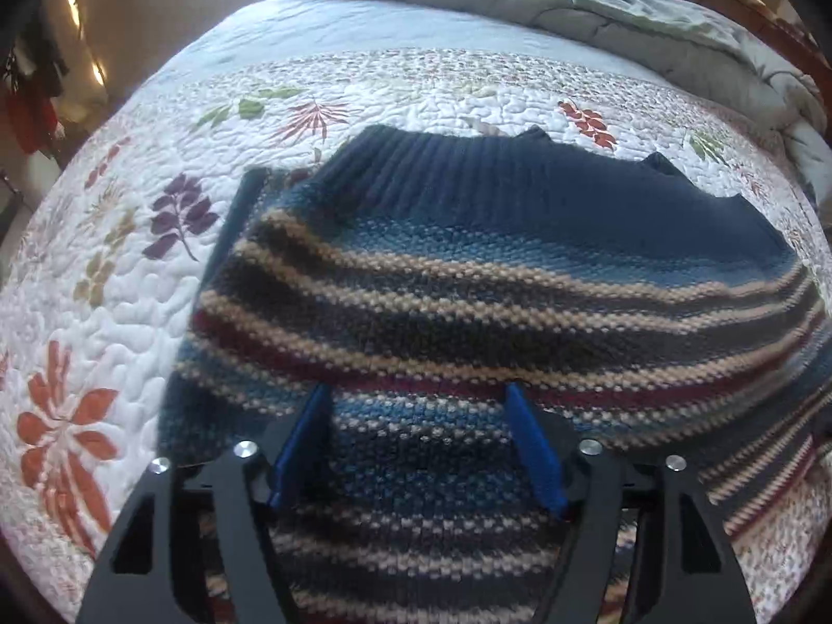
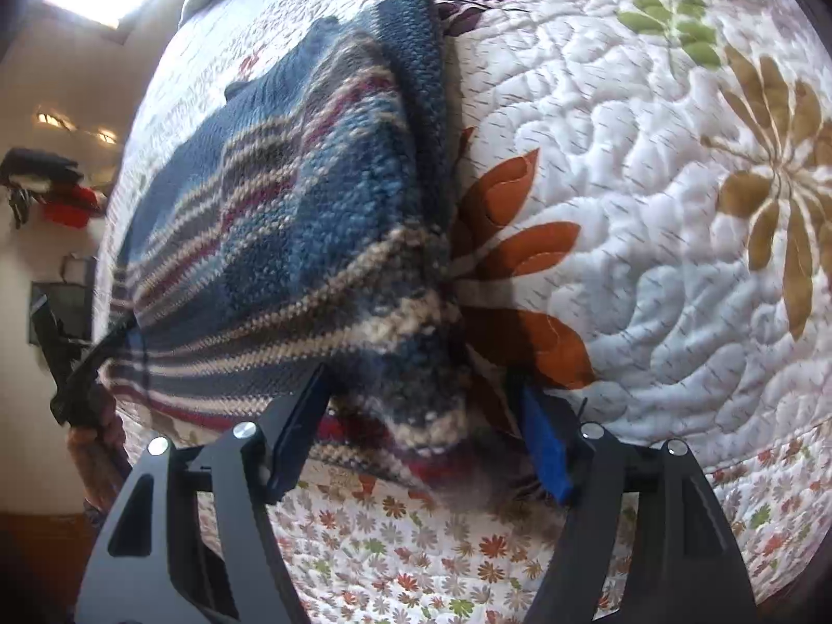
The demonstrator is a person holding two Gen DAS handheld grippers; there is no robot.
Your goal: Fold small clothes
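A striped knit sweater [image 1: 468, 270] is lying folded on a floral quilt [image 1: 104, 312] covering the bed, its navy ribbed hem facing away and a grey duvet [image 1: 572, 5] bunched beyond it. The left gripper [image 1: 418, 442] is hanging over the stripes with its blue pads spread and nothing pinched, while the right gripper [image 2: 421, 431] is straddling a bunched corner of the knit; whether its pads are pressing cannot be told. For a clean fold, both grips are best taken at matching edges, lifting evenly so the bulky layers stay aligned.

Home bedroom: bed with floral quilt [image 1: 156, 312], rumpled grey duvet [image 1: 520, 5].
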